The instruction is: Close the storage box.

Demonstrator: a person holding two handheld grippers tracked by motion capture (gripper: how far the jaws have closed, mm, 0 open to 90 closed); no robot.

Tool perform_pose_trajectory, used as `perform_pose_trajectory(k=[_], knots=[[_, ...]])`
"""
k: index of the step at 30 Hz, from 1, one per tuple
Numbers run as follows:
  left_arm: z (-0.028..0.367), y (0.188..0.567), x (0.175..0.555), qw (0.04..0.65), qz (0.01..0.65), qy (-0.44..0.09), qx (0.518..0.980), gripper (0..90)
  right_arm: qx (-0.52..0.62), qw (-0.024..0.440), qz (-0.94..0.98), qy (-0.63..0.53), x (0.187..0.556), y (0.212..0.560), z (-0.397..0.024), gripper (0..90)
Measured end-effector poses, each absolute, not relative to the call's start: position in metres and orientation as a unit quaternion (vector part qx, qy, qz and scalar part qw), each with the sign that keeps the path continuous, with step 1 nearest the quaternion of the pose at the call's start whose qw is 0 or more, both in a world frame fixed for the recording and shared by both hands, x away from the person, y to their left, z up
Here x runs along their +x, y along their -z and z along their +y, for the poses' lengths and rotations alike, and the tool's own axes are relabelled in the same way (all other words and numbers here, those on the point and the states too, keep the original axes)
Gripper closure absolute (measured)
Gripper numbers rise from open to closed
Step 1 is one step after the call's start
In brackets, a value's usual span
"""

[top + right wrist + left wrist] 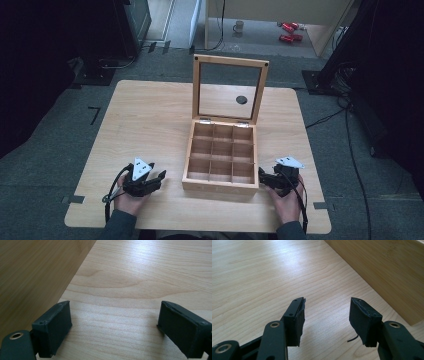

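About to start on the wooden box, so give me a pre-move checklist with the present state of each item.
1. Lid of the wooden box raised upright: ok.
2. Compartments free of contents: ok, all look empty from the high view.
3. Left gripper open, nothing held: ok.
4. Right gripper open, nothing held: ok.
5. Both grippers apart from the box walls: ok for the left; right sits very close, cannot tell.
6. Table around the box unobstructed: ok.
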State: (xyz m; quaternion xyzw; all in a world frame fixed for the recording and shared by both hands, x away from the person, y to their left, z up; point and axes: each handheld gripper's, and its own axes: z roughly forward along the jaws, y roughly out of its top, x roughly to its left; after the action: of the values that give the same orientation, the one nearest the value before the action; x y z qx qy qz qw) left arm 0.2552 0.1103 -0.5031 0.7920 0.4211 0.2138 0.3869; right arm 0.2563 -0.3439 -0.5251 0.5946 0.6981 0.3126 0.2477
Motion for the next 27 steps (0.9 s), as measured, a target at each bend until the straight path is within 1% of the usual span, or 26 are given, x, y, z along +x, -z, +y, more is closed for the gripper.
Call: perform_pose_trajectory(k=[12,22,27], knots=[[0.1135,0.5038,0.2602,0.382,0.425,-0.219,0.791,46.5,0.590,0.248,0.700,-0.316,0.2562,0.5249,-0.3432,13.4],[0.1162,0.5001,0.2611,0.397,0.431,-0.203,0.785,46.5,0.588,0.247,0.703,-0.316,0.2574,0.5249,-0.3402,12.8],[0.1156,0.4956,0.2596,0.403,0.428,-0.203,0.783,46.4,0.584,0.248,0.704,-0.318,0.2565,0.5246,-0.3399,15.7]])
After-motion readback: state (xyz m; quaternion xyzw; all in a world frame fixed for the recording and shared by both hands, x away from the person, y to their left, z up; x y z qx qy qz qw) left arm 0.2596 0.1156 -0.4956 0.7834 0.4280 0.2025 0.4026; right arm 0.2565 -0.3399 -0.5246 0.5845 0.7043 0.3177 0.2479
